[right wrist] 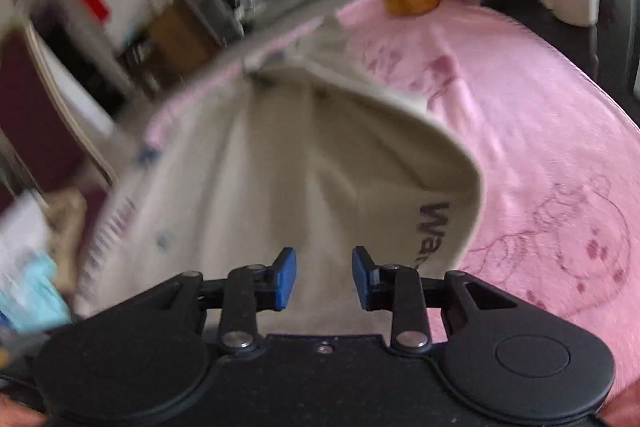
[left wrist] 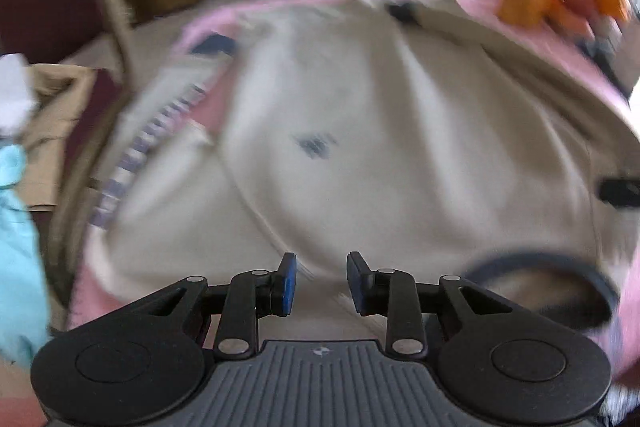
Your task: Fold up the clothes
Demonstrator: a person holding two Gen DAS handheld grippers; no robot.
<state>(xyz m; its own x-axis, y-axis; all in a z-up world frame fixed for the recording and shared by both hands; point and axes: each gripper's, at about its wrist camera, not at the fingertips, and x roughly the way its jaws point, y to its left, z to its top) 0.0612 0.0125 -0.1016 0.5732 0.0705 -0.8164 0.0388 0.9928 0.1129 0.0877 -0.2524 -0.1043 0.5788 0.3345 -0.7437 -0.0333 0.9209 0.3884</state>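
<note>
Pink embroidered cloth covers the surface (right wrist: 540,115), shelves and orange objects blurred behind it. On it lies a cream fabric garment with dark lettering and a navy-trimmed collar (left wrist: 360,115), its long axis running away from both tongs, right side already turned over in a rounded fold. Left tongs (left wrist: 318,283) and right tongs (right wrist: 324,279) hang spread over its near edge, holding nothing; which is nearer is unclear.
</note>
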